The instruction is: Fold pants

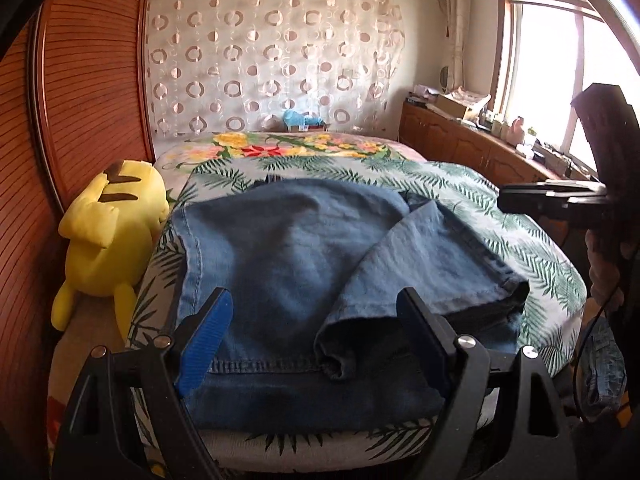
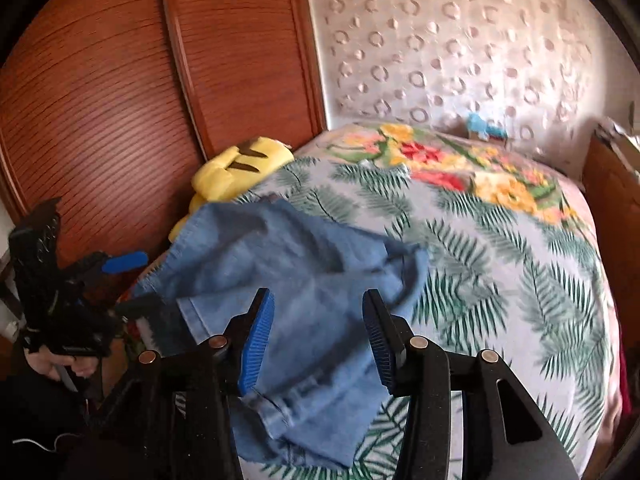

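Note:
Blue denim pants [image 1: 296,264] lie folded in a loose pile on the near end of the bed, with one leg flap doubled over the top. They also show in the right wrist view [image 2: 304,292]. My left gripper [image 1: 316,320] is open and empty, its fingers straddling the near hem just above the cloth. My right gripper [image 2: 318,328] is open and empty above the pants' near right part. The right gripper also shows in the left wrist view [image 1: 556,196], and the left gripper in the right wrist view [image 2: 120,268].
The bed has a palm-leaf and flower cover [image 1: 500,200]. A yellow plush toy [image 1: 108,236] lies at the bed's left edge against a wooden wardrobe [image 1: 80,100]. A wooden cabinet [image 1: 460,140] with clutter runs under the window at right. A small blue toy [image 1: 300,120] sits at the bed head.

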The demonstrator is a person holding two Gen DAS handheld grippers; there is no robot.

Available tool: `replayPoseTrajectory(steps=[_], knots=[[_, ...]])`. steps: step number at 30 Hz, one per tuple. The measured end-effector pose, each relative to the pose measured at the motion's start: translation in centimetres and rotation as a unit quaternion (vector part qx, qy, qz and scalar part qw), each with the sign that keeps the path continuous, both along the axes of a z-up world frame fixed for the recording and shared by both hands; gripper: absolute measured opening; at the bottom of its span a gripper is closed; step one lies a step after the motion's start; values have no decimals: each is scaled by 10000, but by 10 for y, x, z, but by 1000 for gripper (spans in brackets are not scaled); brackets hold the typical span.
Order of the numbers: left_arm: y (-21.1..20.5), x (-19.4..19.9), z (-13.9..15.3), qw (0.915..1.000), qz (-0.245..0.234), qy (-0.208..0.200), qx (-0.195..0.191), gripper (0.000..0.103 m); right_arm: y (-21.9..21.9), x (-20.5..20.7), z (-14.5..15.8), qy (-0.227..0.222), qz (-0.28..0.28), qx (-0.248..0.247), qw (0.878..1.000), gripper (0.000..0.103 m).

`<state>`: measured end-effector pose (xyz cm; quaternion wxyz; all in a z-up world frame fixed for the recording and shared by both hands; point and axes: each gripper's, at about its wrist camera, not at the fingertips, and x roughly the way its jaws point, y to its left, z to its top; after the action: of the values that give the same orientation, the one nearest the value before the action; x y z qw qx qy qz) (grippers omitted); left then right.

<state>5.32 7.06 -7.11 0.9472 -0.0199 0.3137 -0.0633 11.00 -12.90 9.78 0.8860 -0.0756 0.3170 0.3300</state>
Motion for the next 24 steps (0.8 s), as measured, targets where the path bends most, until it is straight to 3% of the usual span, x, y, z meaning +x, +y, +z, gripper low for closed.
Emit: replayPoseTrajectory(steps=[4, 9, 13, 20, 22, 23, 24], knots=[[-2, -1, -10, 9997, -186, 117, -66, 84, 5, -2, -15, 250, -89, 29, 9996, 48], [-7, 5, -19, 9980, -417, 403, -239, 53, 9, -8, -22, 453, -126, 69, 9989, 48], [-11, 10, -24, 9974, -478, 490, -227, 47, 8, -18, -25, 579, -170, 155, 9981, 48], [-9, 25, -36, 9971, -385, 653, -117, 46, 9, -7, -36, 861, -108, 216, 9960, 48], [-10, 24, -35, 9977, -388, 546, -109, 38, 11, -9, -40, 931, -24, 240, 9954, 47], [-12, 23, -32, 9978, -443, 466, -136, 25, 11, -8, -42, 989, 45, 269, 9947, 45], [-13, 23, -31, 9976, -484, 463, -148, 16, 13, -8, -42, 1089, 159, 323, 9934, 21]])
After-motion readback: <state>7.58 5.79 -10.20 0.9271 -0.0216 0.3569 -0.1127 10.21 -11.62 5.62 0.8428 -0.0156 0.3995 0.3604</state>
